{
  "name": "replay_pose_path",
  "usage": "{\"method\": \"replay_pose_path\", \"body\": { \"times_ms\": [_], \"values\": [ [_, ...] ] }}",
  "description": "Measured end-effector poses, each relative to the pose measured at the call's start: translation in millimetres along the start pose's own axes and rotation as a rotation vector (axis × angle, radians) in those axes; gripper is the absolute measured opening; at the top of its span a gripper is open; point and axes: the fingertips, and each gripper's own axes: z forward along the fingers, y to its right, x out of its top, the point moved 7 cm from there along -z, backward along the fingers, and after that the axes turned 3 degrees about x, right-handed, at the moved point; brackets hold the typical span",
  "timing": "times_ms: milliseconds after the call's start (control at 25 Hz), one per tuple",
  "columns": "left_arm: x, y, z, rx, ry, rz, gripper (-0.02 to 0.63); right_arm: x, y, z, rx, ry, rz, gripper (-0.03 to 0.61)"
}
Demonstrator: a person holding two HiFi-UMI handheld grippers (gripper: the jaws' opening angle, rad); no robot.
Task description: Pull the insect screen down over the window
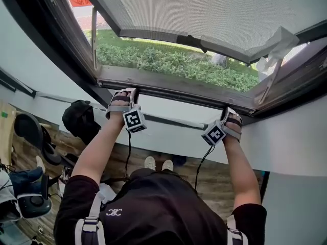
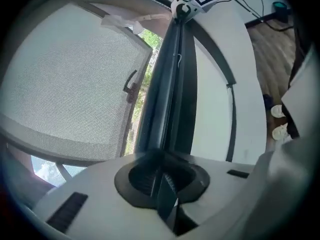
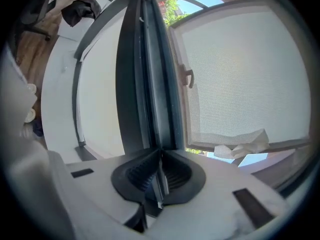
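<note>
Evidently pull step: left tongs (image 1: 123,93) and right tongs (image 1: 229,112) both clamped on long dark metal screen bar (image 1: 179,90). Next, likely: draw down evenly, keeping ends level.

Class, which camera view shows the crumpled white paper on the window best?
The head view: the paper hangs there large and sharp at the upper right. The right gripper view shows it smaller and warped; the left gripper view shows it small, near the top.

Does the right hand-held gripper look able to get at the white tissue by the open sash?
Probably not: the right hand-held gripper is shut on the dark bar, and the white tissue hangs farther out, above it.
</note>
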Motion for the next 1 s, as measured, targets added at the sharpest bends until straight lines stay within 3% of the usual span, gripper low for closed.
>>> {"method": "replay_pose_path", "body": {
  "times_ms": [240,320,360,400,480,560,680,760,840,920,1000],
  "values": [
    [-2,-3,-2,-0.006,0.008,-0.025,0.065,-5,1,-1,0.025,0.044,0.037,0.046],
    [-3,-5,-5,-0.015,0.019,-0.046,0.08,-7,1,-4,0.064,0.079,0.085,0.076],
    [-4,-5,-8,-0.021,0.025,-0.06,0.088,-7,1,-6,0.09,0.102,0.11,0.141],
    [-6,-4,-10,-0.026,0.029,-0.076,0.101,-8,1,-10,0.114,0.125,0.138,0.164],
    [-9,-5,-18,-0.028,0.037,-0.135,0.127,-8,2,-21,0.142,0.18,0.218,0.164],
    [-8,-14,-32,-0.014,0.073,-0.277,0.121,-9,7,-38,0.148,0.249,0.345,0.124],
    [-6,-30,-54,-0.018,0.14,-0.635,0.041,-5,22,-68,0.14,0.364,0.612,0.016],
    [-7,-37,-67,-0.039,0.176,-0.872,0.014,0,33,-88,0.159,0.457,0.819,0.008],
    [-5,-48,-83,-0.043,0.216,-1.06,0.014,6,44,-107,0.19,0.555,1.02,0.006],
    [1,-60,-100,-0.029,0.259,-1.187,0.014,13,58,-127,0.209,0.641,1.182,0.006],
    [10,-67,-118,-0.006,0.303,-1.249,0.014,19,72,-148,0.202,0.72,1.302,0.005]
  ]
}}
